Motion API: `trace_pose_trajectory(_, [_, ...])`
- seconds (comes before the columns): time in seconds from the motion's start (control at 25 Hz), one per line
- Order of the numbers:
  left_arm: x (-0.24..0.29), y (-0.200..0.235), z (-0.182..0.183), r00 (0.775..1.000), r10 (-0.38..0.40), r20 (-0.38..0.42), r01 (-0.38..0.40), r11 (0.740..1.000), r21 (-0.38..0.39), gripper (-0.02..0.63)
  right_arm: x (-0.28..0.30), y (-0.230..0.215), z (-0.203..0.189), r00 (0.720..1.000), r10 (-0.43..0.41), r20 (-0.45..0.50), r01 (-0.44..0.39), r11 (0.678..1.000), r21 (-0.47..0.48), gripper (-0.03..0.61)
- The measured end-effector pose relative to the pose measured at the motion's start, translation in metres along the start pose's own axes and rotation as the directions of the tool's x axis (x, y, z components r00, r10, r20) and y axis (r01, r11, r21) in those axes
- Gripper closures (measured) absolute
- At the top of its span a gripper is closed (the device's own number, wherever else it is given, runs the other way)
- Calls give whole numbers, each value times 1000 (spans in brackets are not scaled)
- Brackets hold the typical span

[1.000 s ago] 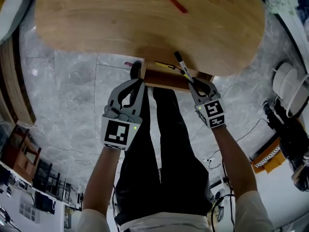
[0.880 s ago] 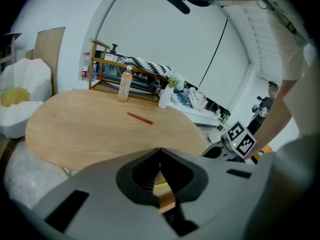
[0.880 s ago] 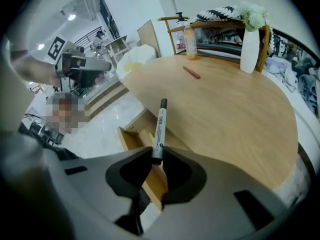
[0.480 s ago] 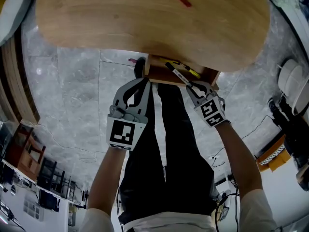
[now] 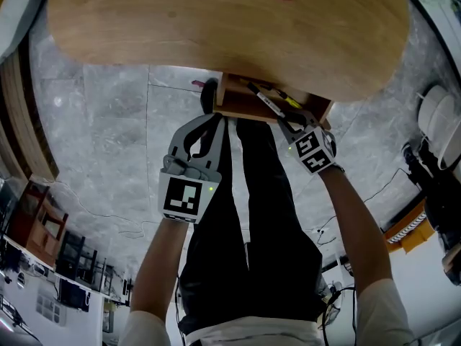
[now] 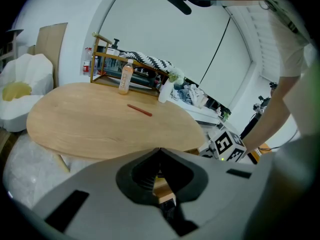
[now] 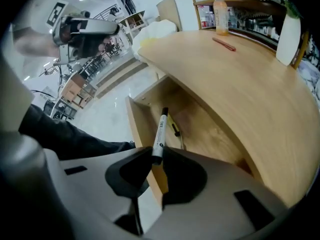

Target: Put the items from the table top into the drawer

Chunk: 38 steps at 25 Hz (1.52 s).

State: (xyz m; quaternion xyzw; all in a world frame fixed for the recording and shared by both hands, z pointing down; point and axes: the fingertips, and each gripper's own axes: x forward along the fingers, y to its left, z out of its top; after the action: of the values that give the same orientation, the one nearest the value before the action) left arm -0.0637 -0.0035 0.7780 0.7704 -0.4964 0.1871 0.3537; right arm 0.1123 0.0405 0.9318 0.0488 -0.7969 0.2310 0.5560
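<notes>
Right gripper [image 7: 156, 159] is clamped on the marker [image 7: 159, 134] and pinches its near end, so most of the barrel sticks out past the jaws. The marker hangs over the open drawer [image 7: 134, 119] under the tabletop [image 5: 180, 27] edge, tip toward the drawer floor and not yet down in it.

Handling, judged: light, stiff, smooth round plastic. It is likely to slip or swivel in an end grip, and mid-barrel would be the steadier hold. It is not fragile and a short drop should do no harm, but it will probably roll once let go.

Look: white barrel with dark print, black cap at the far end, black at the held end too.

A yellow pen [image 7: 172, 125] already lies in the drawer. A red pen [image 6: 139, 110] is out on the tabletop, well apart from both grippers. It is thin and lies flat, so probably fiddly to pinch; take it across the middle.

Left gripper [image 6: 160, 151] has its jaws closed tip to tip with nothing in them, and it hovers near the drawer's left corner.
</notes>
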Motion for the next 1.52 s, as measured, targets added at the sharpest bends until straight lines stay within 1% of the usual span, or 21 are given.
trace_pose_trajectory(0.16, [0,2,0,1000,6,2,-6,1000,-8,592,7,-8,0,999,-2,-32,2,1000,5,494])
trace_pose_trajectory(0.32, [-1,6,-3,1000,9,-2,-9,1000,-7,592,9,-15,2,999,-23,-31,24,999,25,491])
trace_pose_trajectory(0.52, [2,2,-3,1000,5,-4,-5,1000,-1,592,8,-16,-2,999,-27,-33,28,999,28,489])
trace_pose_trajectory(0.56, [3,1,-2,1000,5,-3,-5,1000,-2,592,8,-17,-2,999,-35,-26,36,999,28,486])
trace_pose_trajectory(0.68, [5,0,-1,1000,1,-1,-1,1000,-4,592,5,-22,-1,998,-65,-4,65,997,38,448])
trace_pose_trajectory(0.88, [7,-1,3,1000,1,-4,-1,1000,3,592,-6,-22,9,997,-73,39,70,995,69,446])
trace_pose_trajectory(1.12, [5,-3,23,1000,6,11,-6,1000,19,592,-25,-23,17,995,-76,65,72,995,67,446])
trace_pose_trajectory(1.32, [8,-4,40,1000,9,24,-10,999,36,592,-41,-32,36,989,-90,113,83,994,69,446])
trace_pose_trajectory(1.52, [18,0,49,1000,8,27,-9,999,40,592,-60,-46,71,973,-108,203,96,993,69,451])
